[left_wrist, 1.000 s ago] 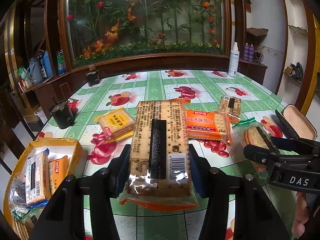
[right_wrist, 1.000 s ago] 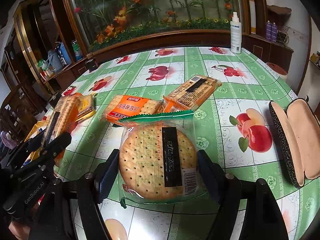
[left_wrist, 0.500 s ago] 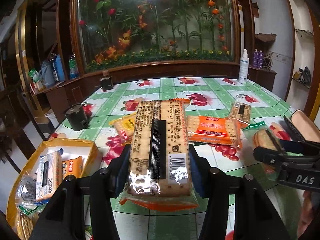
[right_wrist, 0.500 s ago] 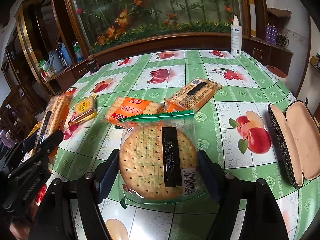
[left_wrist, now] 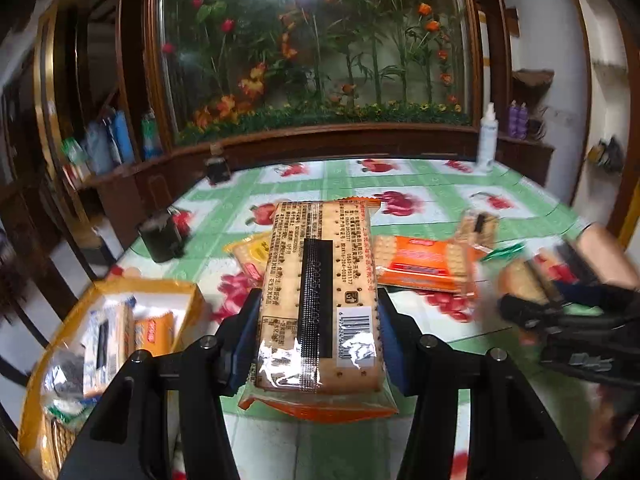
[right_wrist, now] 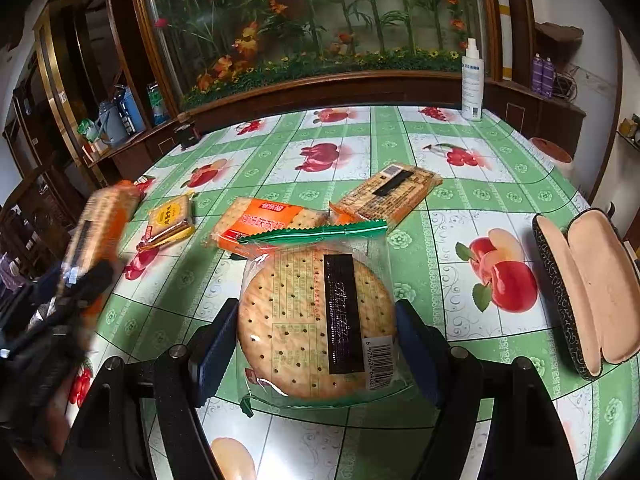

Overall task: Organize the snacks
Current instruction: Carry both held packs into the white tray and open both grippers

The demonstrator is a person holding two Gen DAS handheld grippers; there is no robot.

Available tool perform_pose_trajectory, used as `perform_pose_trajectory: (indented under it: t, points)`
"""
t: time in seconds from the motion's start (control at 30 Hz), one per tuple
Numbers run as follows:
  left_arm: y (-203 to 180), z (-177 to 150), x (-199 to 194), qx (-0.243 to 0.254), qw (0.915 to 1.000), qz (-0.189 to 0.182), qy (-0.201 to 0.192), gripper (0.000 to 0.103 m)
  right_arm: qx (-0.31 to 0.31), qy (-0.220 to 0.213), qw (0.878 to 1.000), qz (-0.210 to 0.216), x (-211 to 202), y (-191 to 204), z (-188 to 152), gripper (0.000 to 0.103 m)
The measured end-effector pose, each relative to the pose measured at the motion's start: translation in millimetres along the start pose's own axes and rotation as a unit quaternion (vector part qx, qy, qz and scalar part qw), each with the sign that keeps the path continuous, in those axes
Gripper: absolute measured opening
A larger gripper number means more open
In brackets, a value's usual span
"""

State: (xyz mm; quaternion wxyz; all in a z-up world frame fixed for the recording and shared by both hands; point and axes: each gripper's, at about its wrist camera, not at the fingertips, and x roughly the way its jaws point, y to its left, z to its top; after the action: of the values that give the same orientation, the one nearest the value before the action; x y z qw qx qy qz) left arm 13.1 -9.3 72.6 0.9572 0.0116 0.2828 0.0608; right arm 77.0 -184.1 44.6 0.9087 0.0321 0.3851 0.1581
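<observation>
My left gripper [left_wrist: 318, 336] is shut on a long rectangular cracker pack [left_wrist: 320, 292] with an orange wrapper and holds it above the table. A yellow box [left_wrist: 100, 344] with several snack packs inside sits low at the left. My right gripper [right_wrist: 316, 344] is shut on a round cracker pack [right_wrist: 312, 320] with a green seal. On the table lie an orange cracker pack [right_wrist: 268, 224], a small yellow pack [right_wrist: 170, 220] and a brown rectangular pack [right_wrist: 388, 192]. The left gripper shows blurred in the right wrist view [right_wrist: 80, 280].
An open glasses case [right_wrist: 580, 288] lies at the table's right edge. A white spray bottle [right_wrist: 472, 80] stands at the far edge. A black pot [left_wrist: 162, 236] and a dark jar [left_wrist: 218, 168] stand at the left. The tablecloth [right_wrist: 400, 152] is green and white with fruit prints.
My left gripper has risen and swung left toward the yellow box with the long pack. My right gripper, still holding the round pack, has barely moved.
</observation>
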Motion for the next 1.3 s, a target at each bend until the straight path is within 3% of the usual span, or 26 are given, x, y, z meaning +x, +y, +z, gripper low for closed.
perform_pose_trajectory:
  t: [0.23, 0.37, 0.57, 0.7, 0.83, 0.93, 1.1, 1.3]
  points:
    - [52.4, 14.6, -38.5, -0.045, 0.9980, -0.038, 0.025, 0.053, -0.006, 0.002, 1.000, 0.024, -3.1, 13.6, -1.5, 0.080]
    - [104.6, 18.9, -53.1, -0.064, 0.9959, -0.036, 0.052, 0.053, -0.010, 0.005, 0.997, 0.071, -12.2, 42.3, -2.5, 0.080]
    - [188.1, 13.1, -48.5, -0.088, 0.9916, 0.021, 0.093, 0.053, -0.068, 0.015, 0.985, 0.161, -27.4, 132.7, -15.9, 0.081]
    - [239.5, -2.9, -25.9, -0.123, 0.9824, 0.041, 0.134, 0.053, -0.113, 0.035, 0.969, 0.216, -27.2, 203.3, -28.9, 0.081]
    - [261.1, -22.4, -3.8, -0.138, 0.9752, 0.028, 0.170, 0.053, -0.141, 0.049, 0.962, 0.230, -15.4, 253.5, -39.1, 0.081]
    - [267.9, -29.9, 6.0, -0.142, 0.9739, 0.031, 0.175, 0.053, -0.154, 0.055, 0.961, 0.221, -2.9, 276.0, -45.3, 0.081]
    - [279.2, -32.3, 6.4, -0.151, 0.9742, 0.015, 0.167, 0.053, -0.171, 0.043, 0.963, 0.205, 5.3, 291.7, -50.0, 0.081]
    - [277.7, -28.4, 5.6, -0.128, 0.9793, 0.011, 0.156, 0.053, -0.180, 0.046, 0.964, 0.188, 8.2, 291.6, -56.1, 0.081]
